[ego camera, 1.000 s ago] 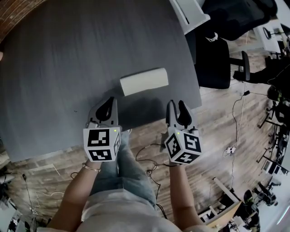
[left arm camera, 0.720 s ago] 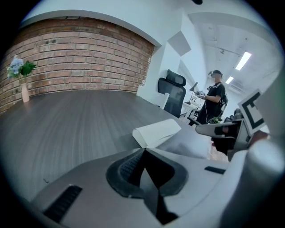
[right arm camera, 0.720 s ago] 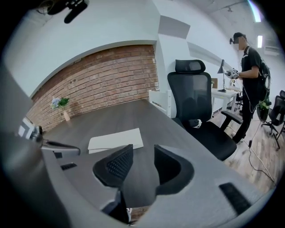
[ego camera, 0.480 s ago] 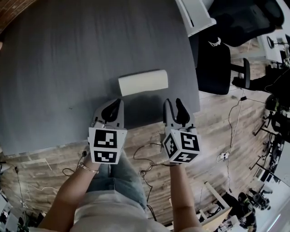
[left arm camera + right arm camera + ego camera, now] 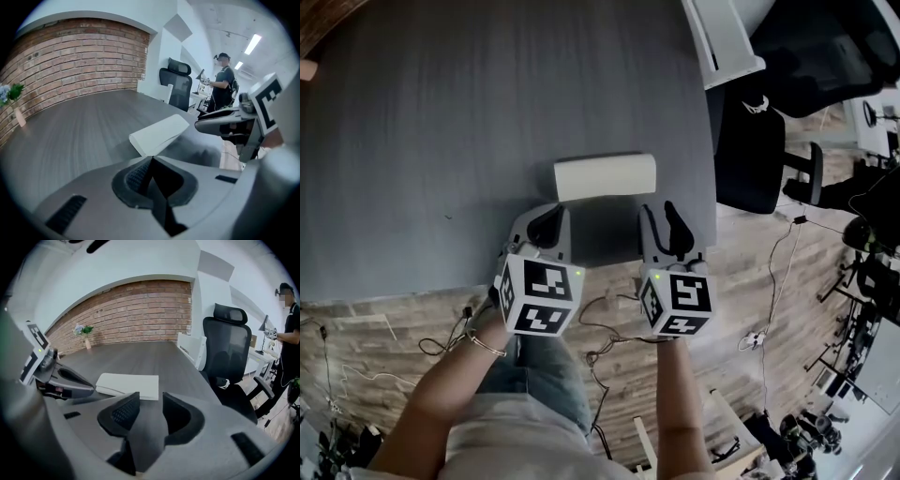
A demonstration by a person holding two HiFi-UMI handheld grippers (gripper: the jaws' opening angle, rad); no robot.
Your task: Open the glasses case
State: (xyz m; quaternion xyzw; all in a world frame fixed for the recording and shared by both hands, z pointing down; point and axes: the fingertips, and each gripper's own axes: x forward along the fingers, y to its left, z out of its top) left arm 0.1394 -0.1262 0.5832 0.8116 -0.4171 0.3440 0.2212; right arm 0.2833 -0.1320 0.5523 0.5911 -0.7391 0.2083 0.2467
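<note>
A closed white glasses case [image 5: 605, 176] lies on the dark grey table [image 5: 441, 141], near its front right corner. Both grippers hover just short of the case, over the table's near edge. My left gripper [image 5: 548, 217] sits before the case's left end with its jaws shut and nothing between them; the left gripper view has the case [image 5: 159, 133] just beyond the meeting tips [image 5: 151, 159]. My right gripper [image 5: 661, 216] is in front of the case's right end, open and empty. In the right gripper view the case [image 5: 129, 384] lies ahead and slightly left of the jaws [image 5: 151, 401].
A black office chair [image 5: 750, 141] stands right of the table, with a white object [image 5: 722, 37] at the table's far right. Cables [image 5: 609, 328] trail over the wooden floor below. A person [image 5: 222, 79] stands in the background. Flowers [image 5: 82, 330] sit by the brick wall.
Both grippers have moved forward over the table edge, closer to the case, and have rolled a little. The case has not moved.
</note>
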